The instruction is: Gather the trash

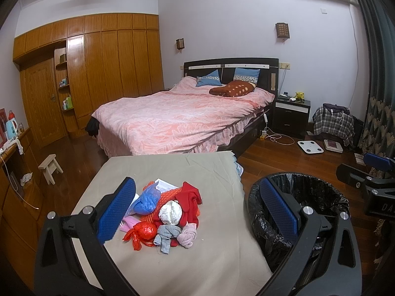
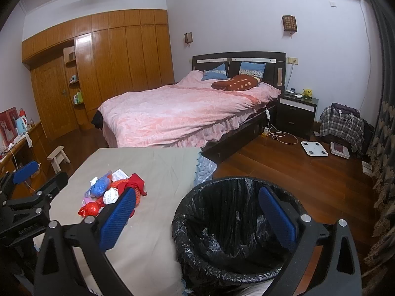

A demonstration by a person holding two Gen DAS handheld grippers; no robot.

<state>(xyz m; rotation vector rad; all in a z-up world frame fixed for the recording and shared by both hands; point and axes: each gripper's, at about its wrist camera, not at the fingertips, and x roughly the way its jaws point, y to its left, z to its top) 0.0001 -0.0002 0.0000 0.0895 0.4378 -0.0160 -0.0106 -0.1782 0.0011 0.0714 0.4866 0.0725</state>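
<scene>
A heap of trash lies on a grey-covered table: a red bag, a blue bag, a white wad, grey and pink cloth balls, red fabric, paper. The heap also shows in the right wrist view. A bin with a black liner stands on the floor right of the table; it also shows in the left wrist view. My left gripper is open and empty, above the heap. My right gripper is open and empty, over the bin's rim.
A bed with a pink cover stands behind the table. A small wooden stool and a sideboard are at the left. A white scale, cables and a plaid-covered chair are on the wooden floor at the right.
</scene>
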